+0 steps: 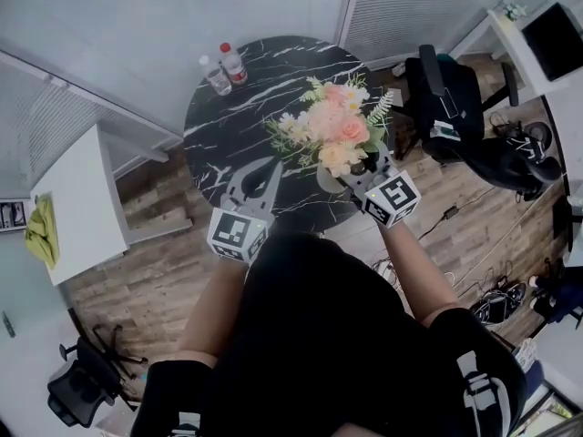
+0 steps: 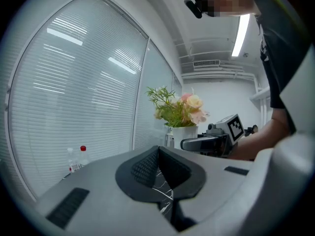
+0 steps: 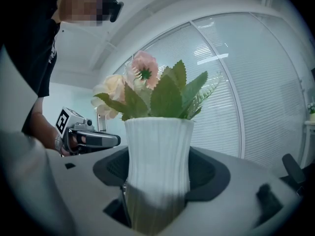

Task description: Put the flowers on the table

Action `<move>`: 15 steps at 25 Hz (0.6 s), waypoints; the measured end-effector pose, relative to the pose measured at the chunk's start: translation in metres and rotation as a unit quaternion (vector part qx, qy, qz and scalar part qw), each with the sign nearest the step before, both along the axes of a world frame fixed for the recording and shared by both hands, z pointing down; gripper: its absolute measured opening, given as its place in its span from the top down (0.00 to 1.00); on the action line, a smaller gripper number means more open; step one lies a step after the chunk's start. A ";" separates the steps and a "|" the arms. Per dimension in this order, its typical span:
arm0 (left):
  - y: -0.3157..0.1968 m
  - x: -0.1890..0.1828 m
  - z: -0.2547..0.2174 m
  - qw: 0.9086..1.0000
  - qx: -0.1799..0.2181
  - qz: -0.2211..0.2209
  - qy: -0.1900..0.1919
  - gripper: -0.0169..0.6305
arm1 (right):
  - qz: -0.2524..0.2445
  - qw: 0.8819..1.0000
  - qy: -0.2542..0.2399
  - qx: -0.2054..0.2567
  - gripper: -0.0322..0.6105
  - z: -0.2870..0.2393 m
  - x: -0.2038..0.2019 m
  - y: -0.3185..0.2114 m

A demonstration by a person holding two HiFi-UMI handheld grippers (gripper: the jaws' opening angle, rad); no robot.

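A bouquet of pink, cream and white flowers (image 1: 332,124) stands in a ribbed white vase (image 3: 157,151) over the near right part of the round black marble table (image 1: 264,71). My right gripper (image 1: 346,178) is shut on the vase, its pads on both sides of the body (image 3: 157,181). I cannot tell whether the vase base touches the tabletop. To its left, low over the table's near edge, my left gripper (image 1: 260,169) is shut on nothing, its pads meeting at the tips (image 2: 157,151). The left gripper view shows the flowers (image 2: 179,109) and the right gripper (image 2: 197,143) ahead.
Two water bottles (image 1: 224,69) stand at the table's far left edge, near the blinds. A black office chair (image 1: 446,107) is right of the table, a white desk (image 1: 77,208) to its left. Cables lie on the wooden floor (image 1: 496,303).
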State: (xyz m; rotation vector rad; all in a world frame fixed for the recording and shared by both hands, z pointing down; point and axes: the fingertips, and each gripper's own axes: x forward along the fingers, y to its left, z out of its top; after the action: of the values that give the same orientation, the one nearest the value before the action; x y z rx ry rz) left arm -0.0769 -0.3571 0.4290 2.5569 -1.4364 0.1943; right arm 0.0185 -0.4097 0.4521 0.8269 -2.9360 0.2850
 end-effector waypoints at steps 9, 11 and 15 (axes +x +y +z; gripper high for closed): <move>-0.050 -0.022 0.041 1.000 -0.020 0.018 0.004 0.95 | 0.029 0.999 0.019 0.007 0.42 0.027 -0.024 -0.053; -0.061 -0.028 0.051 1.000 -0.022 0.020 0.004 0.95 | 0.032 0.999 0.024 0.009 0.42 0.034 -0.032 -0.064; -0.077 -0.037 0.072 0.999 -0.029 0.013 0.007 0.95 | 0.039 0.999 0.030 0.022 0.42 0.053 -0.046 -0.083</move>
State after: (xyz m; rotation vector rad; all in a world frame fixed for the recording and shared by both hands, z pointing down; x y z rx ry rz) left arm -0.1143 -0.4345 0.5008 2.5268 -1.3734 0.2191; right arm -0.0279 -0.4926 0.5055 0.9412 -2.8678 0.1968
